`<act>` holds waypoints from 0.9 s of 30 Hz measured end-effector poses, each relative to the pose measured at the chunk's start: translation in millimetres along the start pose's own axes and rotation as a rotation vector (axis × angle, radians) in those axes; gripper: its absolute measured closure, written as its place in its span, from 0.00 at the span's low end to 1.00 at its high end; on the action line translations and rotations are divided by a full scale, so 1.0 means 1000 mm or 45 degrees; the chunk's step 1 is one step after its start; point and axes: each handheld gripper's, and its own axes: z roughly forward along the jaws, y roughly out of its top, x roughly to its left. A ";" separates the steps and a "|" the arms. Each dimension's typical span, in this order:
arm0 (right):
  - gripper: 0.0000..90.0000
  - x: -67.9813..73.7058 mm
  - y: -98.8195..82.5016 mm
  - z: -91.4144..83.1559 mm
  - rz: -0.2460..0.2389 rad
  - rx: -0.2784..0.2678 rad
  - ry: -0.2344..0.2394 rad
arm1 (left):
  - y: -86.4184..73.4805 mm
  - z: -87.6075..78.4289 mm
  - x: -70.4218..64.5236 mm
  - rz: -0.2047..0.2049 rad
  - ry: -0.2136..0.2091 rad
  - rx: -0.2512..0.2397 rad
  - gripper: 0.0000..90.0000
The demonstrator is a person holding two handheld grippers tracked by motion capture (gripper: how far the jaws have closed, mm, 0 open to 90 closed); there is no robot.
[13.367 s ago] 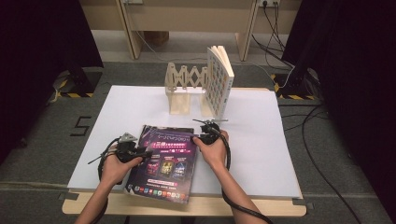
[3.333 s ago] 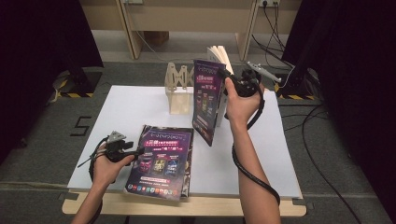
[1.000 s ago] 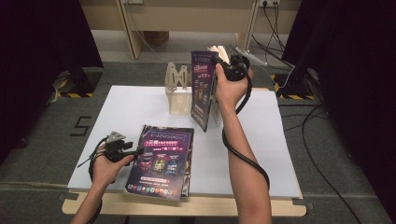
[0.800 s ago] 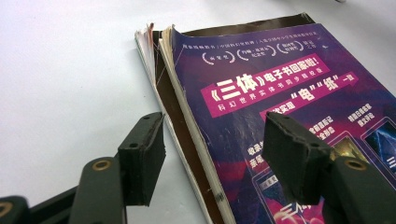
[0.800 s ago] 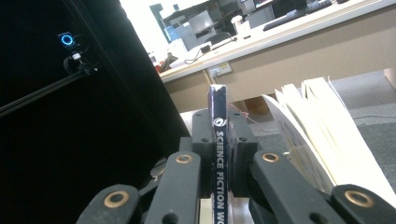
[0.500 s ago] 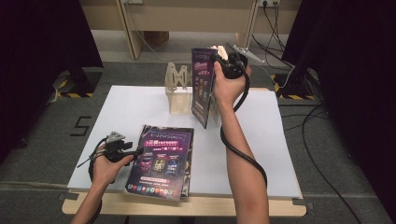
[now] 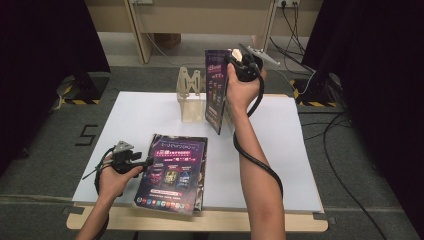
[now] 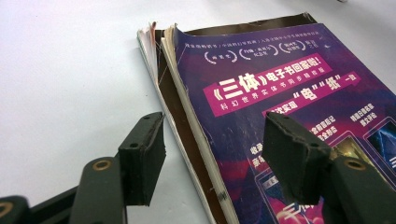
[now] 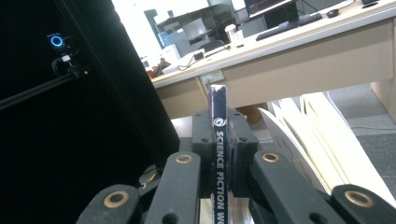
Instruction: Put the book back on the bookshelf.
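The right gripper is raised above the far side of the white table, and its jaws pinch a purple magazine by the spine. In the right gripper view the two black pads press flat on either side of that spine, whose white lettering runs up between them. The magazine hangs upright, its cover facing the person's left and its lower corner low over the table, just beside the wooden rack. The rack stands at the table's far edge, and the magazine's near edge overlaps its right end as seen from above; whether the two touch cannot be told. Pale upright sheets stand close on the right of the held magazine in the right gripper view.

The left gripper rests low at the near left of the table, with its jaws spread and nothing between the pads. They straddle the left edge of a second magazine, which lies flat on the table; its frayed page edges and curled upper corner run between the two pads. This stack lies near the table's front edge, one corner reaching over it.

Bare white surface lies open to the left of the rack and across the whole right part of the table.
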 end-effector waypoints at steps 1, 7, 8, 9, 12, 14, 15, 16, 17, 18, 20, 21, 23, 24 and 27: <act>0.94 0.000 0.000 0.001 0.001 0.000 0.001 | 0.000 0.000 0.000 -0.002 0.000 -0.001 0.43; 0.94 0.000 0.001 0.007 -0.006 -0.010 -0.018 | 0.000 0.000 0.000 -0.001 -0.002 0.001 0.43; 0.94 -0.001 0.001 0.008 -0.007 -0.009 -0.021 | 0.000 0.000 0.000 -0.001 -0.001 0.000 0.43; 0.94 0.000 0.001 0.010 -0.004 -0.005 -0.021 | 0.000 0.000 0.000 0.000 0.000 0.000 0.43; 0.94 -0.001 0.001 0.012 -0.011 -0.004 -0.030 | 0.000 0.000 0.001 -0.001 0.000 0.001 0.43; 0.94 -0.001 0.000 0.014 -0.011 -0.009 -0.031 | 0.000 0.000 0.001 -0.001 0.000 0.002 0.43; 0.94 -0.001 0.000 0.016 -0.014 -0.008 -0.035 | 0.000 0.000 0.001 -0.001 0.001 0.002 0.43; 0.94 -0.001 0.000 0.017 -0.011 -0.008 -0.035 | 0.000 0.000 0.001 0.000 0.002 0.003 0.43; 0.94 -0.001 0.000 0.018 -0.019 -0.011 -0.039 | 0.000 0.000 0.002 -0.003 0.000 -0.004 0.43; 0.94 0.000 0.000 0.019 -0.019 -0.007 -0.044 | 0.000 0.000 0.002 -0.002 0.002 0.002 0.43; 0.94 0.000 0.001 0.021 -0.022 -0.012 -0.045 | 0.000 0.000 0.002 -0.002 0.002 0.001 0.43; 0.94 0.001 0.001 0.022 -0.024 -0.013 -0.046 | 0.000 0.000 0.002 0.003 0.001 0.006 0.43; 0.94 0.001 0.000 0.025 -0.029 -0.012 -0.052 | -0.001 0.000 0.002 0.000 -0.004 0.006 0.43; 0.94 0.001 0.000 0.026 -0.035 -0.014 -0.053 | -0.001 0.000 0.002 -0.003 0.001 0.005 0.43; 0.94 0.000 -0.002 0.030 -0.046 -0.012 -0.059 | -0.001 0.000 0.003 -0.005 0.005 0.004 0.43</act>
